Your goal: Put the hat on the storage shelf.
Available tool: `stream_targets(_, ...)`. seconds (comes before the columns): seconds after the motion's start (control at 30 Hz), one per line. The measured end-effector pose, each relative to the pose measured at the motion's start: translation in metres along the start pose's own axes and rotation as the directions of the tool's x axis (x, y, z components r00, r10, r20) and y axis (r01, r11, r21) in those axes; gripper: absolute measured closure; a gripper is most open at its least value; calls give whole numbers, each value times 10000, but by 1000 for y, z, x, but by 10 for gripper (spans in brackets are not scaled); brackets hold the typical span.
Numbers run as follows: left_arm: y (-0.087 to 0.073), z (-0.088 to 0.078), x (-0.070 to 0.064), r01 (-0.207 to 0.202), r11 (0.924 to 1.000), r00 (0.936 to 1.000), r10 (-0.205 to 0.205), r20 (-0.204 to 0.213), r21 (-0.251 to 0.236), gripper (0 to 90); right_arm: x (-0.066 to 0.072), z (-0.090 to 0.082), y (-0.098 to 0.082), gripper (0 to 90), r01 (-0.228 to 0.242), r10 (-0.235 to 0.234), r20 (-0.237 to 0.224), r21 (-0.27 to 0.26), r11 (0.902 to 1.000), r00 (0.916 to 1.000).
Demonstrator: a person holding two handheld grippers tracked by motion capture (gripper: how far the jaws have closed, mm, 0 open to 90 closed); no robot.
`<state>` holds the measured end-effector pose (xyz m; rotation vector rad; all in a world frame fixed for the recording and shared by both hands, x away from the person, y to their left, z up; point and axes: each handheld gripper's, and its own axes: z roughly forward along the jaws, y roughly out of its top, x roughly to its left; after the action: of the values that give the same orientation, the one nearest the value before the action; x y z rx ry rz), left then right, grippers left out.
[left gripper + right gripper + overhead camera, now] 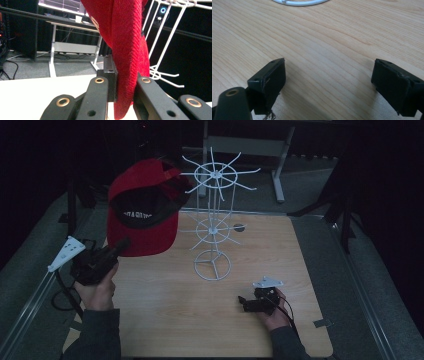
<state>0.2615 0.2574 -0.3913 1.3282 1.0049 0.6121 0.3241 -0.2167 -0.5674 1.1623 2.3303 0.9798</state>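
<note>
Across the middle of the high view lies a light wood-grain tabletop with rounded corners [165, 320], set in a dim room with dark grey floor around it and a grey-legged desk frame [280, 170] at the upper centre. Near the table's far edge stands a white wire display rack with a ring base and two tiers of radiating hooks [213, 222]. At the left of the frame the left gripper [121, 245] is held up off the table in the person's left hand [97, 287], its jaws closed on the edge of a red fabric baseball cap with a black lining [142, 210]; the cap hangs in the air just beside the rack's upper tier, its inside turned toward the camera. At lower right the right gripper [242, 301] rests low over the bare wood, well apart from the rack.

Left gripper view: the two black jaws pinch a fold of the red cap [125, 50], whose coarse weave shows here. Behind it are the white rack's wires [162, 40] at the right and the desk frame [53, 47] with a lit screen at the upper left.

Right gripper view: the right gripper [328, 80] has its jaws spread wide with nothing between them, close above the wood grain [332, 37]. A curve of the rack's white ring base [299, 2] crosses the top edge.
</note>
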Motion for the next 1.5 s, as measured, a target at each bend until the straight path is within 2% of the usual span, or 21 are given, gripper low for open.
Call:
stream_targets(0.13,-9,3,2,-53,9993,10000,54,-24,372,855,0,0,0,121,9,-9,-1,4,10000,10000)
stream_targets(0.27,-20,6,4,36,9984,10000,-32,-62,557,855,0,0,0,121,6,-6,-1,-13,10000,10000)
stream_targets(0.5,-34,10,3,-99,9956,9999,103,-45,929,853,0,0,0,121,10,-10,0,-12,10000,10000)
stream_targets(0.73,-42,16,3,-175,9921,9998,185,-70,1243,848,0,0,0,121,34,-34,9,-14,10000,10000)
stream_targets(0.87,-44,16,4,-78,9920,10000,81,-18,1258,834,0,0,0,121,35,-35,15,-17,10000,10000)
stream_targets(1.0,-43,15,5,-123,9931,9999,118,42,1162,747,0,0,0,121,50,-50,9,-8,10000,10000)
stream_targets(1.2,-42,13,7,73,9948,10000,-79,47,1019,614,0,0,0,121,21,-21,3,6,10000,10000)
stream_targets(1.43,-46,14,10,294,9924,9996,-298,12,1195,564,0,0,0,121,11,-11,0,4,10000,10000)
stream_targets(1.5,-46,14,10,246,9921,9997,-241,-52,1231,561,0,0,0,121,16,-16,-1,8,10000,10000)
